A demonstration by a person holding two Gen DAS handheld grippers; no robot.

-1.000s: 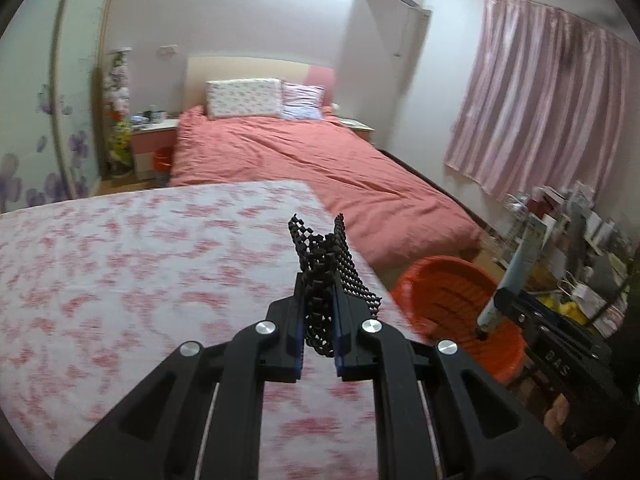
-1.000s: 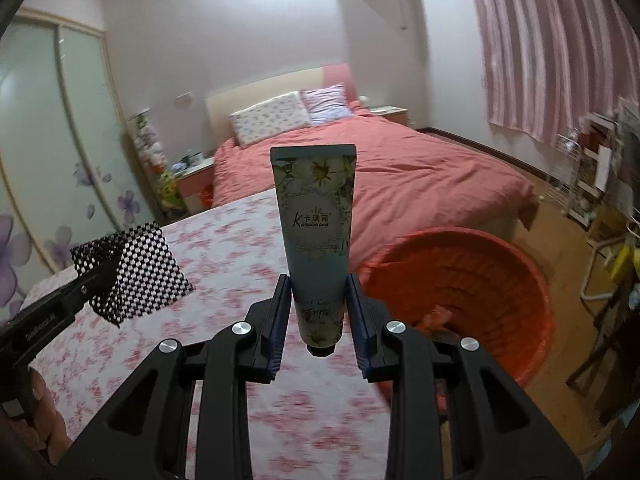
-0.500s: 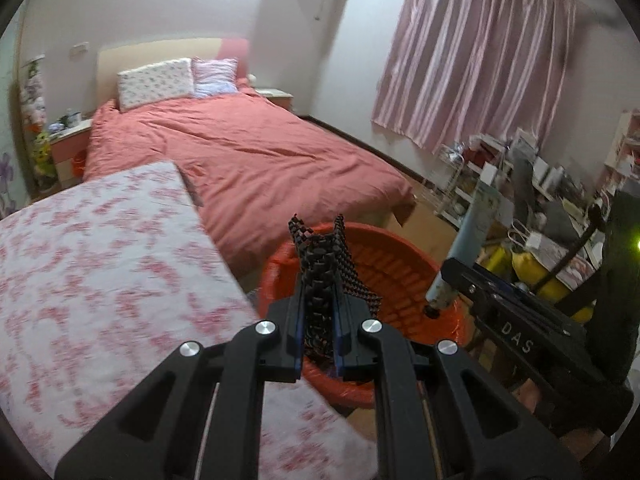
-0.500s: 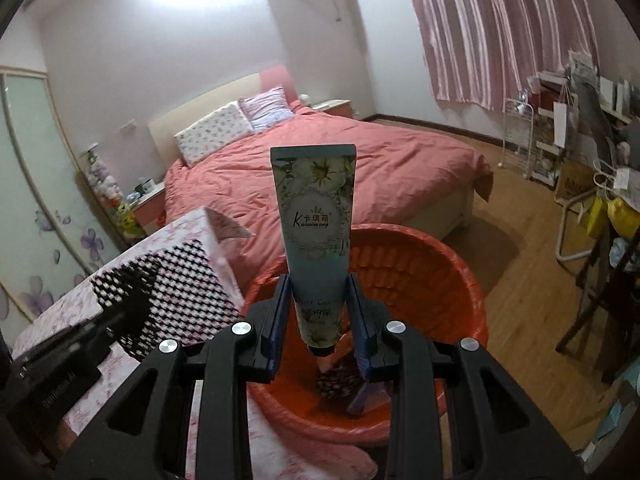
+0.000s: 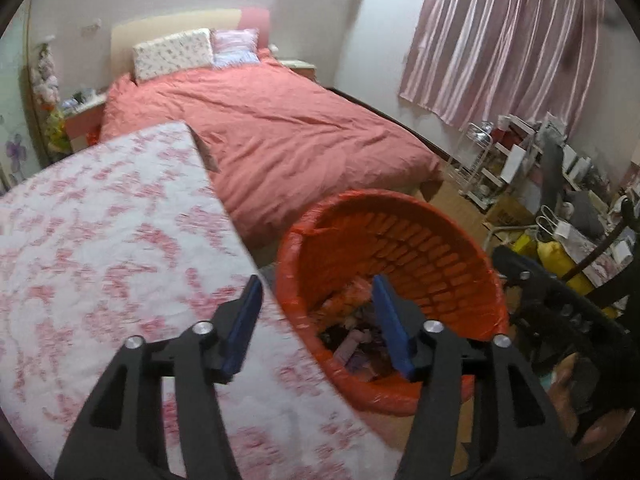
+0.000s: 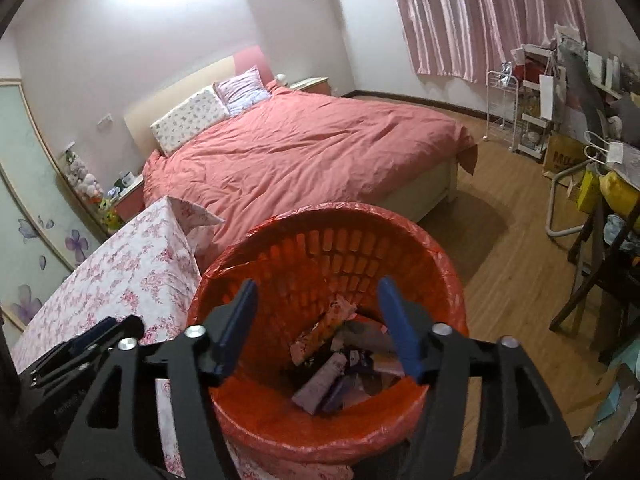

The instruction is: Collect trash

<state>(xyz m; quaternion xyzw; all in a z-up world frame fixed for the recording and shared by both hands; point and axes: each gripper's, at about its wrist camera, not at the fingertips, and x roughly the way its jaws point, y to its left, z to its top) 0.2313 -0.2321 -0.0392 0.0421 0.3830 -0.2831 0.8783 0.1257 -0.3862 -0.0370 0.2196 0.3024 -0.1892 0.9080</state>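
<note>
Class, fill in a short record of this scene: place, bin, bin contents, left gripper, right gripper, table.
place: bedroom, bed with pink cover
bin: orange, lined, beside the table
bin contents: trash, packets and tubes
left gripper: open, jaws just opened, nothing between them
right gripper: open over the bin, jaws just opened, nothing between them
table: floral cloth

Bin orange-red, lattice wall. Desk cloth white, pink floral print. Bed cover salmon pink. Curtain pink, striped folds. Claw pads blue, arms black.
</note>
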